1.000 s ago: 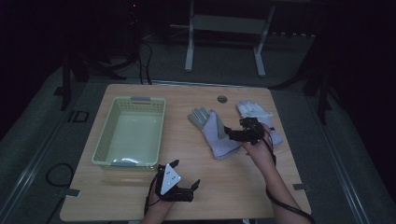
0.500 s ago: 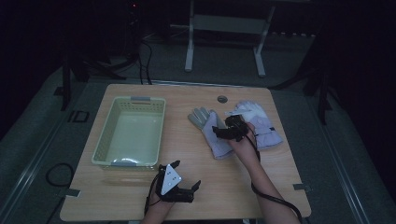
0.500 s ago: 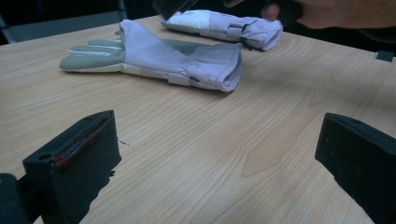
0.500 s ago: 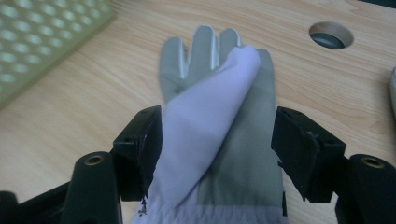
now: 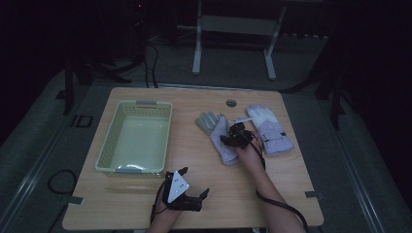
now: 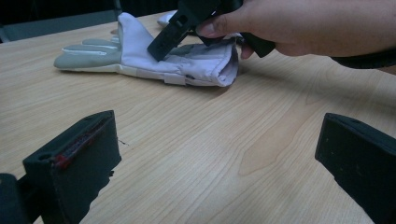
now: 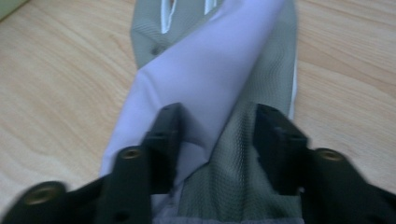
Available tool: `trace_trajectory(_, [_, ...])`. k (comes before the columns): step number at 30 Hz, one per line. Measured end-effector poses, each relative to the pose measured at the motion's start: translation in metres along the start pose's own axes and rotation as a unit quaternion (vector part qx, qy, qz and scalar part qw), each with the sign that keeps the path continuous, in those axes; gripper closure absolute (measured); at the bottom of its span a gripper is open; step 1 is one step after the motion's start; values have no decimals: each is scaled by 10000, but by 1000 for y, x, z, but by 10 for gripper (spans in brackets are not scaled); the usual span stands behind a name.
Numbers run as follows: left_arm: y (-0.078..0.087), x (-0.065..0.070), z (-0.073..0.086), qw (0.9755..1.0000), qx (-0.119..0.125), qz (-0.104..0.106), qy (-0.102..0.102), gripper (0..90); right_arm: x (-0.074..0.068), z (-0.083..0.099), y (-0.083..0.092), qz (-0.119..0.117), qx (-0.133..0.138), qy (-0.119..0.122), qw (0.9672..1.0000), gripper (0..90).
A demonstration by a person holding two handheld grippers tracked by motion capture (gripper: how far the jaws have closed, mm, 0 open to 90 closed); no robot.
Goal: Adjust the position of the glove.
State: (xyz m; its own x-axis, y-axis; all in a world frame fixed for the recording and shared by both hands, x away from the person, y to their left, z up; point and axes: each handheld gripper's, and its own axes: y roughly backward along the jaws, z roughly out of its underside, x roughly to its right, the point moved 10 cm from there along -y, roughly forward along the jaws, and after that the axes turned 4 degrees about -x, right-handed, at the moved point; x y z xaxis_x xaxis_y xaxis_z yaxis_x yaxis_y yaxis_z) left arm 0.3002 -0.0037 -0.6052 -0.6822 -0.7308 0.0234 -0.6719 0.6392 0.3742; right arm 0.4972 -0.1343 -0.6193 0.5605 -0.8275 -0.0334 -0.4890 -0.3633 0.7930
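My right fingers (image 7: 212, 149), just closing, straddle the folded lavender-grey glove (image 7: 210, 79); basket (image 5: 136, 138) well apart, left fingers (image 6: 215, 158) open.

The right gripper (image 5: 232, 140) has been moved to the left and brought down, from the spot between the two gloves onto the left glove (image 5: 218, 136). Its jaws have just been closing, and they are now set on either side of the glove's folded-over lilac flap (image 7: 210, 88), with the cloth between them. The person's right forearm (image 5: 265, 187) has been swung over to the left along with it.
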Motion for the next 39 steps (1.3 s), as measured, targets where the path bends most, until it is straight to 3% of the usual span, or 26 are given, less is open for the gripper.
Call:
trace_trajectory(1, [0,0,0,10000,-13,1,-20,0,-1,0,0,-63,-31,-51,10000,643])
trace_trajectory(2, [0,0,0,10000,-16,-5,-22,0,0,0,2,27,-66,-52,10000,774])
trace_trajectory(5, [0,0,0,10000,-13,-9,-19,0,1,-2,5,114,-78,-225,9997,867])
trace_trajectory(7, [0,0,0,10000,-11,-4,-2,0,-2,-5,11,6,24,-393,9992,879])
trace_trajectory(12, [0,0,0,10000,-6,4,7,0,-5,-9,29,136,196,-524,9983,886])
trace_trajectory(14, [0,0,0,10000,-2,-9,-15,0,-11,-13,47,93,356,-728,9967,888])
trace_trajectory(26, [0,-1,0,10000,-17,-18,47,0,-39,-16,103,18,914,-999,9908,887])
trace_trajectory(29, [0,-1,0,10000,-11,-19,17,0,-47,-10,107,66,968,-938,9909,887])
trace_trajectory(33, [0,0,0,10000,-6,-13,11,0,-53,4,104,15,1025,-1098,9887,887])
trace_trajectory(36, [0,-1,0,10000,-8,-3,31,0,-53,16,93,-22,908,-1239,9881,887])
trace_trajectory(39, [0,-1,0,10000,-15,4,61,0,-50,29,74,188,688,-1263,9894,886])
